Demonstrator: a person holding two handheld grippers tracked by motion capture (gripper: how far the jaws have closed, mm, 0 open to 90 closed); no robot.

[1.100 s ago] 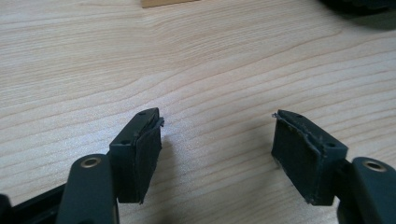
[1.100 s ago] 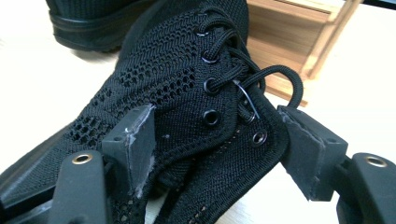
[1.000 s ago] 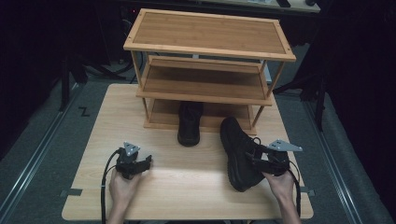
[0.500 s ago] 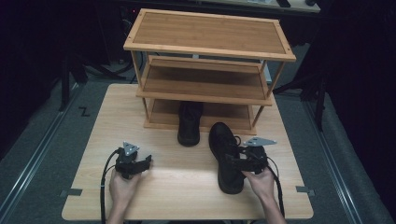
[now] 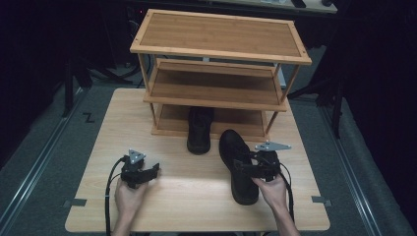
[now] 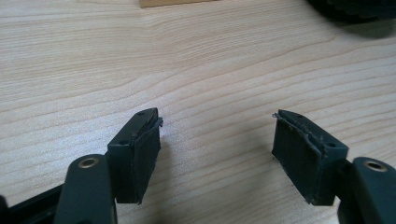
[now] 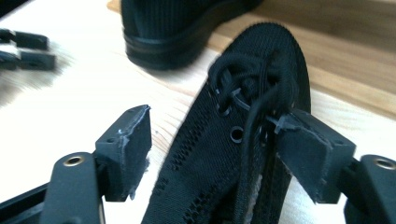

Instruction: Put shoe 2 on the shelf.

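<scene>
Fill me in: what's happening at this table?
A person is putting a pair of black shoes onto a wooden shoe rack. One shoe sits toe-in on the bottom shelf. The right gripper is at the second shoe on the table, jaws open astride its laced upper. The left gripper rests open over bare tabletop.

— What was the bench (image 5: 196, 196) like?
— Pale wood, smooth and matt, grain showing.
— And the shoe (image 7: 233, 140)?
— Black knitted cloth, matt, with cord laces. The rack (image 5: 216, 34) looked like varnished bamboo.
</scene>
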